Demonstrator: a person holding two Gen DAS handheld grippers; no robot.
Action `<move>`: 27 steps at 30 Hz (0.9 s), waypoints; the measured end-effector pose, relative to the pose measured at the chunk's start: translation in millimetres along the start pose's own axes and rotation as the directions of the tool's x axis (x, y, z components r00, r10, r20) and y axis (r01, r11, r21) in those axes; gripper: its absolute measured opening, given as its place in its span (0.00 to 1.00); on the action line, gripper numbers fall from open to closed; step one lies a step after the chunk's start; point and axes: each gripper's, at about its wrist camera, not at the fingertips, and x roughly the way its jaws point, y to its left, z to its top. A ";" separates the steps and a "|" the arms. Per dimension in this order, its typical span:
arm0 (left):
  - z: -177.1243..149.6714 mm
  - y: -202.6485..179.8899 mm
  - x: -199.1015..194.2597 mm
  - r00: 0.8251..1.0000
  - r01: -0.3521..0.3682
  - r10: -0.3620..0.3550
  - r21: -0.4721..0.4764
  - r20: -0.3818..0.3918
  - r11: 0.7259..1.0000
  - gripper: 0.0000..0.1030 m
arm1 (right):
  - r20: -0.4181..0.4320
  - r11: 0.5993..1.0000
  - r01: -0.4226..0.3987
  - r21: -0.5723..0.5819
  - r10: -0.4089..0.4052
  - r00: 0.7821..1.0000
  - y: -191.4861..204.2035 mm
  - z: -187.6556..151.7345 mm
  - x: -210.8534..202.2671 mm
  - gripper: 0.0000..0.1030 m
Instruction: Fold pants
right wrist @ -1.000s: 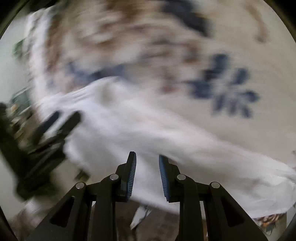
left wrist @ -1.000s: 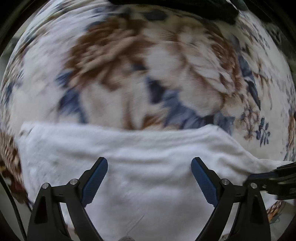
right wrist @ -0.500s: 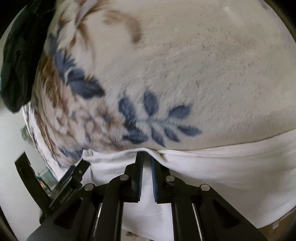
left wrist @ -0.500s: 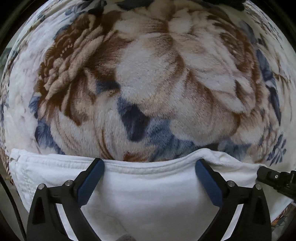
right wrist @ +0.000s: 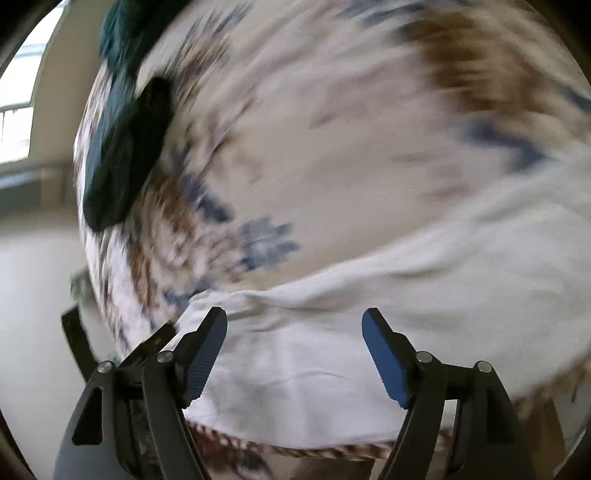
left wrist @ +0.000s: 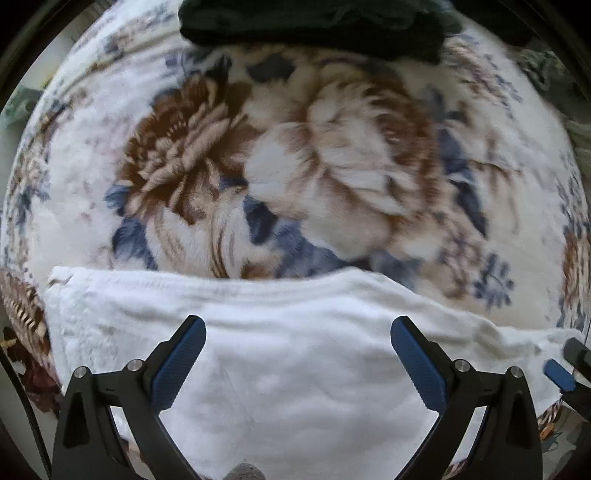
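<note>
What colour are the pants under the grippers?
White, plain; the pants show best in the left wrist view.

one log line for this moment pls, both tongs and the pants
left tongs: open over pants | right tongs: open over pants | pants: white, flat on blanket | dark clothes at far edge

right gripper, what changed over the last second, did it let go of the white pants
Yes. The right gripper was nearly shut on the edge of the white pants half a second ago; now its jaws stand wide apart and hold nothing. Both wrist views have pulled back, so more of the pants shows. The left gripper stays open over the pants, which still lie on the floral blanket with dark clothes at its far edge.
</note>
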 end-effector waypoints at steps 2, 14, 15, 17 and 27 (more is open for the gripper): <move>-15.2 -16.0 -10.2 1.000 0.024 -0.024 0.021 0.004 1.000 1.00 | 0.059 0.994 0.051 0.092 -0.057 0.997 -39.2 -17.0 -29.3 0.76; -128.0 -117.1 38.0 0.989 -0.051 0.077 0.192 -0.129 0.980 1.00 | -0.078 0.925 -0.048 0.378 0.083 0.993 -191.4 -70.8 1.6 0.53; -133.3 -116.8 43.4 0.986 -0.053 0.081 0.185 -0.146 0.981 1.00 | -0.077 0.920 -0.057 0.389 0.094 0.993 -190.1 -74.1 11.2 0.48; -139.4 -118.0 49.9 0.981 -0.072 0.102 0.179 -0.165 0.981 1.00 | -0.075 0.911 -0.066 0.408 0.105 0.992 -190.4 -77.8 22.1 0.24; -143.6 -137.4 37.3 0.981 -0.096 0.126 0.195 -0.149 0.976 1.00 | -0.073 0.889 -0.143 0.435 0.194 0.978 -201.5 -86.6 22.6 0.31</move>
